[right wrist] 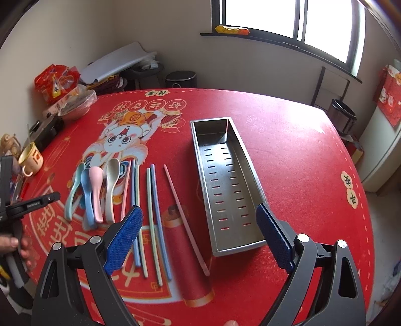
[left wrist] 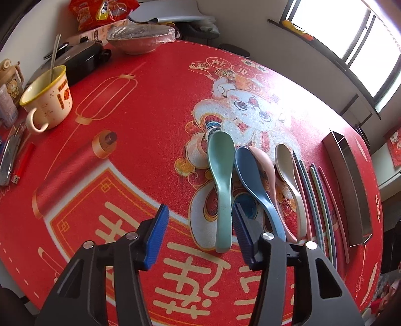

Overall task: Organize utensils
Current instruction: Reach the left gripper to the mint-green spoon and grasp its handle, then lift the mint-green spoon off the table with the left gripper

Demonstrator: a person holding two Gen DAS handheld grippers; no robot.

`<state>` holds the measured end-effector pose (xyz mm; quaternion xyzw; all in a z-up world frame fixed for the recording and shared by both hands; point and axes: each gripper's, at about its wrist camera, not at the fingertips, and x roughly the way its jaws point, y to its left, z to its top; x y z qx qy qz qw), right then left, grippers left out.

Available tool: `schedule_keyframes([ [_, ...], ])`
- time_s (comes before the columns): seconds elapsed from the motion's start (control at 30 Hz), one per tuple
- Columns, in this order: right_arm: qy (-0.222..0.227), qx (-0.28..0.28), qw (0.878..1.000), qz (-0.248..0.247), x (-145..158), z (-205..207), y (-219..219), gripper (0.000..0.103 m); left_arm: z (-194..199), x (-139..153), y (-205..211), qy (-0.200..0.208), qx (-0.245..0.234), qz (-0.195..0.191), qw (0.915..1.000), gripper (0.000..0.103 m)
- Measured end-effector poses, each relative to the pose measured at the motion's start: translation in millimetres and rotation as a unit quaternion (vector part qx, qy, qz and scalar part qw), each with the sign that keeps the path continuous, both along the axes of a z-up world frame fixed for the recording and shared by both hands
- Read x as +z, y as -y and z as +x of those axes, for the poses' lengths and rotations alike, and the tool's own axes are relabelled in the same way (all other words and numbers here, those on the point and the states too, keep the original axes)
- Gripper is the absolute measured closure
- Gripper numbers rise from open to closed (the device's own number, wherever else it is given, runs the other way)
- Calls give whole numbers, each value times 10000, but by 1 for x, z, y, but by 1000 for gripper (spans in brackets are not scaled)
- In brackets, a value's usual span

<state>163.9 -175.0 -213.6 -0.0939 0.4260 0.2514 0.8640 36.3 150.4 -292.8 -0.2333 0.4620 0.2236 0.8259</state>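
Observation:
Several plastic spoons lie side by side on the red tablecloth: green [left wrist: 220, 185], blue [left wrist: 255, 185], pink [left wrist: 265, 163] and cream [left wrist: 288, 170]. They also show in the right wrist view, green [right wrist: 74, 188] leftmost. Several coloured chopsticks [right wrist: 154, 220] lie to their right, a pink chopstick [right wrist: 185, 218] apart. A perforated steel tray [right wrist: 250, 173] stands empty further right, also in the left wrist view [left wrist: 348, 190]. My left gripper [left wrist: 200, 218] is open just above the table, near the green spoon's handle. My right gripper [right wrist: 198, 220] is open, above the chopsticks and tray.
A cream mug [left wrist: 47, 100] with a metal utensil, a black case [left wrist: 75, 60], a covered bowl [left wrist: 140, 37] and snack bags [left wrist: 100, 10] crowd the far left of the table. A lighter [left wrist: 23, 163] lies at the left edge. The left gripper's body [right wrist: 15, 208] shows left.

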Motion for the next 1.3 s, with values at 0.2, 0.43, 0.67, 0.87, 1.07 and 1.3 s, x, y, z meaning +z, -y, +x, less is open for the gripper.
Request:
schedule_keyframes([
  [0.2, 28, 106, 9999, 66, 5, 3, 1, 14, 18, -12, -2, 8, -308, -296, 9991, 68],
  [0.43, 66, 21, 10000, 6, 6, 4, 3, 14, 33, -23, -10, 123, -399, -644, 9970, 87],
  [0.67, 33, -77, 10000, -9, 5, 6, 2, 14, 37, -30, -14, 113, -440, -783, 9959, 87],
  [0.87, 2, -55, 10000, -12, 4, 7, -4, 14, 35, -26, -2, 75, -760, -763, 9942, 88],
  [1.07, -25, -75, 10000, -6, 2, 8, -6, 14, 32, -20, 21, 55, -1224, -815, 9891, 88],
  [1.3, -108, -122, 9999, 33, -1, 11, -7, 14, 24, -26, 40, -97, -1330, -725, 9884, 88],
])
